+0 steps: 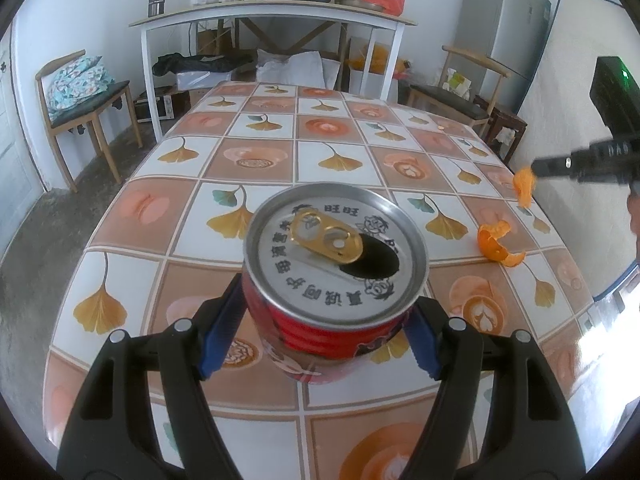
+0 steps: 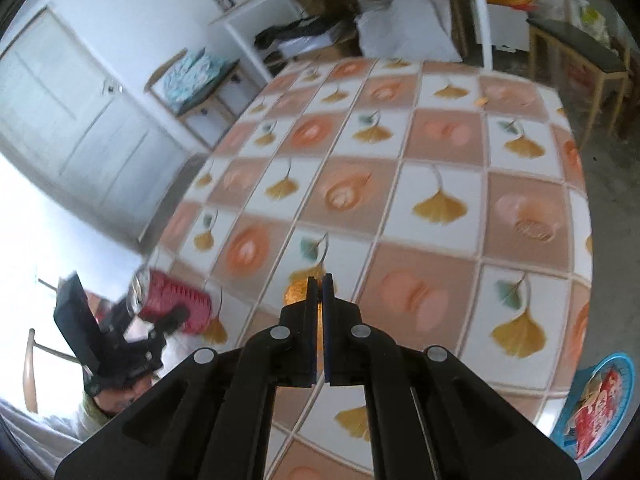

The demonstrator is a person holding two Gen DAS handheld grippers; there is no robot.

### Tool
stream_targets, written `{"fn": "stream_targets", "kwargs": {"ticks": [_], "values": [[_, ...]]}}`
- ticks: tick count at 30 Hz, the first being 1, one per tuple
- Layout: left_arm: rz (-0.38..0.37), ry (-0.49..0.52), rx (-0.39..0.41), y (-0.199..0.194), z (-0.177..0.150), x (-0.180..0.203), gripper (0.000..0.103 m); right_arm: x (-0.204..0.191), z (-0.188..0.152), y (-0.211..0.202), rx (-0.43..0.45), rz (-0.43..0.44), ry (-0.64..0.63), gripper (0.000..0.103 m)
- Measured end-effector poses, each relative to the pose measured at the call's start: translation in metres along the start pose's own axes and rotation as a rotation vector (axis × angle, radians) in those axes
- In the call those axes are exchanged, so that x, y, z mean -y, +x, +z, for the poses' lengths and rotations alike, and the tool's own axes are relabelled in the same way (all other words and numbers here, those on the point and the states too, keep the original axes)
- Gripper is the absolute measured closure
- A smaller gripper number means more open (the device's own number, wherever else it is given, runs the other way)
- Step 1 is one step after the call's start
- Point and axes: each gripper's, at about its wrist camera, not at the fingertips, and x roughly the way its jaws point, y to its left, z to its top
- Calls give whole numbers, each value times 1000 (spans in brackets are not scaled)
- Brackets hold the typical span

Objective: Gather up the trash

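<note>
My left gripper (image 1: 326,320) is shut on a red drink can (image 1: 334,264) with an opened silver top and gold pull tab, held over the tiled table (image 1: 280,152). The can also shows in the right wrist view (image 2: 176,300), with the left gripper (image 2: 160,320) around it. My right gripper (image 2: 319,280) is shut on a piece of orange peel (image 2: 298,292); in the left wrist view the right gripper (image 1: 536,170) holds that peel (image 1: 524,186) above the table's right edge. A second orange peel (image 1: 498,242) lies on the table.
A blue-rimmed plate (image 2: 600,392) sits at the table's near right corner. Wooden chairs (image 1: 80,96) stand at the left and right (image 1: 460,96). A white side table (image 1: 272,20) with kitchenware and a fridge (image 1: 504,20) are at the back.
</note>
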Motion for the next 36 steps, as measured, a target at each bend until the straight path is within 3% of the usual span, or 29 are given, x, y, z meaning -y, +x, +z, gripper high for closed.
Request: {"fn": "stream_targets", "kwargs": {"ticks": [3, 8, 12, 16, 24, 26, 31, 36], "values": [[-1, 6, 4, 0, 0, 1, 34, -7, -7, 19, -43, -12, -24, 101], [-1, 7, 5, 1, 1, 1, 34, -18, -18, 54, -147, -115, -138, 97], [2, 8, 9, -1, 1, 3, 34, -24, -19, 46, -116, -150, -190, 69], [1, 12, 14, -2, 1, 4, 34, -8, -13, 33, -68, -118, -129, 67], [-2, 4, 16, -2, 2, 3, 34, 6, -18, 60, -117, -82, -74, 68], [-7, 2, 16, -2, 2, 2, 39, 4, -19, 65, -125, -82, -79, 76], [-5, 11, 23, -1, 2, 2, 39, -5, -26, 72, -130, -103, -98, 95], [-9, 15, 21, -1, 2, 4, 40, -4, -32, 59, -91, -97, -60, 97]]}}
